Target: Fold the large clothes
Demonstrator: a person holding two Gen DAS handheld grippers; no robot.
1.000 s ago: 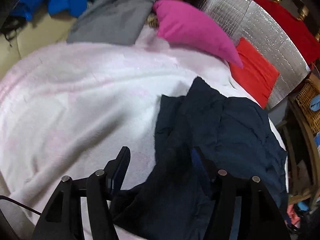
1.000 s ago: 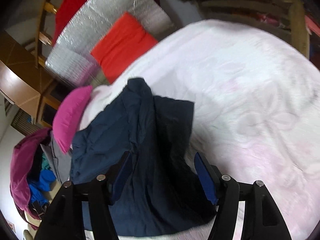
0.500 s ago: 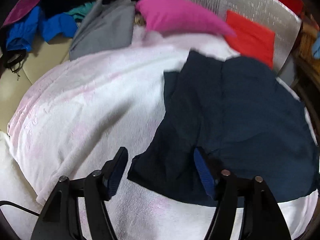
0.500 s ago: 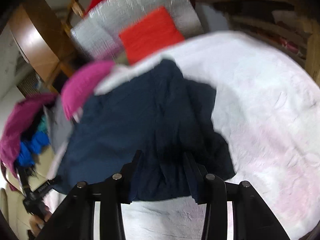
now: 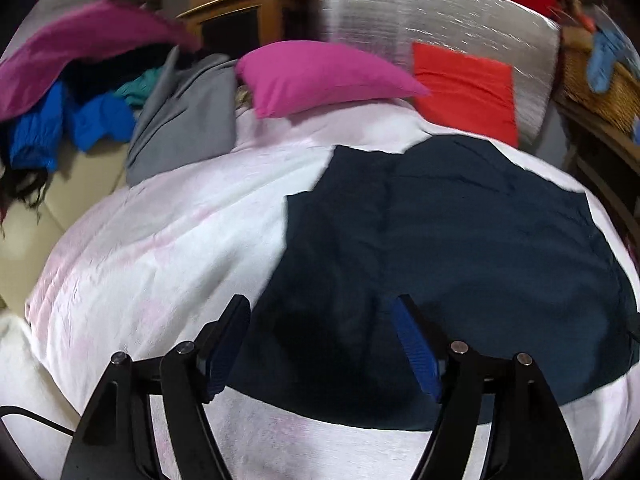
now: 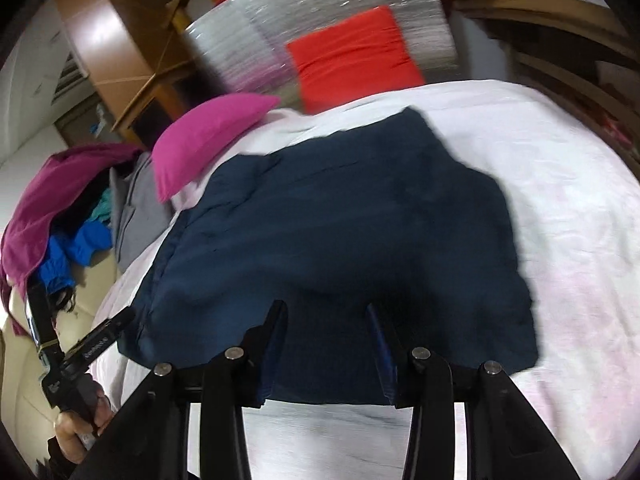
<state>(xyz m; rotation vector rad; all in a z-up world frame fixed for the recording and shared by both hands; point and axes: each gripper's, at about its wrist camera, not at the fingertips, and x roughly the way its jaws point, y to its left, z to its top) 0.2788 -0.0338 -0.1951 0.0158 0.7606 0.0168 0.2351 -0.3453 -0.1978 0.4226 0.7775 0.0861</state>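
Note:
A large dark navy garment [image 5: 460, 264] lies spread flat on the white blanket [image 5: 160, 248]; it also shows in the right wrist view [image 6: 340, 220]. My left gripper [image 5: 320, 312] is open and empty, held above the garment's near left edge. My right gripper [image 6: 326, 312] is open and empty, with its jaws closer together, above the garment's near edge. The left gripper also shows at the lower left of the right wrist view [image 6: 84, 352], held in a hand.
A pink pillow [image 5: 320, 76], a red cushion [image 5: 468, 88] and a silver foil panel [image 5: 420, 20] stand behind the blanket. A pile of grey, blue and purple clothes [image 5: 100, 100] lies at the back left. A wicker basket [image 5: 596, 80] stands at the right.
The crumpled garment has been spread flat on the blanket. Both grippers have drawn back from it and risen; the right jaws stand narrower than a second ago.

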